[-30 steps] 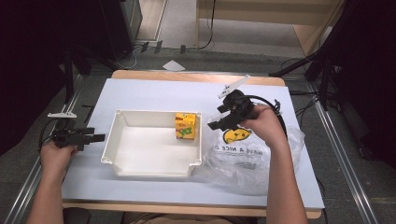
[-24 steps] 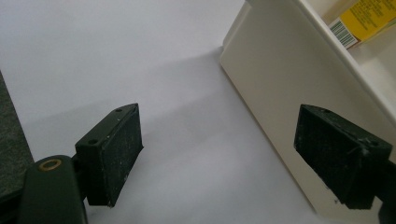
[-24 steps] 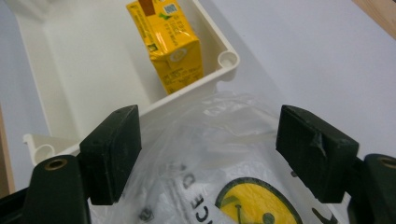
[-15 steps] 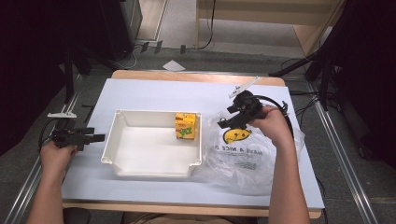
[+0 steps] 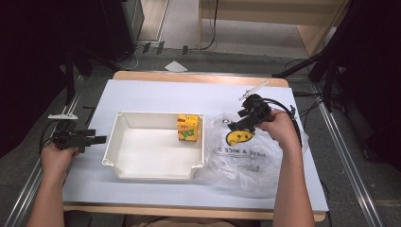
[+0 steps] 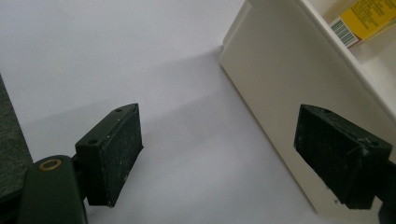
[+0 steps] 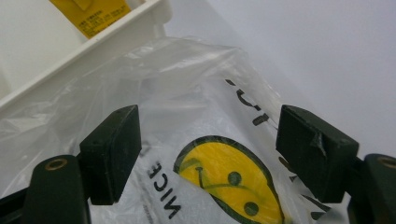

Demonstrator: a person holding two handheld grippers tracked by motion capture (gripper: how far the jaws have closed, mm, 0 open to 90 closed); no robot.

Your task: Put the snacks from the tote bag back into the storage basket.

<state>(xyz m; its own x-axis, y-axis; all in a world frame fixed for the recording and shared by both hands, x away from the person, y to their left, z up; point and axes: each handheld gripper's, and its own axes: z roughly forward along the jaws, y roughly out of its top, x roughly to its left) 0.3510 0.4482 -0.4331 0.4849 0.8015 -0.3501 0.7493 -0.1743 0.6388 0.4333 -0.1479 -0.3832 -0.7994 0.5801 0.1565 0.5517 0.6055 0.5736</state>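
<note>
The right tool [image 5: 236, 124] hangs over the bag [image 5: 246, 156], at the edge of the bag nearest the bin [image 5: 153, 172]. Its jaws stand wide apart with nothing between them; in the right gripper view [image 7: 208, 158] they frame the bag's yellow smiley print [image 7: 224, 179] and the word NICE below.

The bag, clear and crumpled, lies on the desk [image 5: 189, 94] against the bin's right wall, its print facing up.

The carton [image 5: 187, 127], yellow, stands upright inside the bin, at its far wall toward the right corner.

The left tool [image 5: 97, 139] rests at the desk's left edge, pointing at the bin's left wall. In the left gripper view [image 6: 219, 154] its jaws are wide open and empty, one of them just beside the bin's wall [image 6: 275, 79].
</note>
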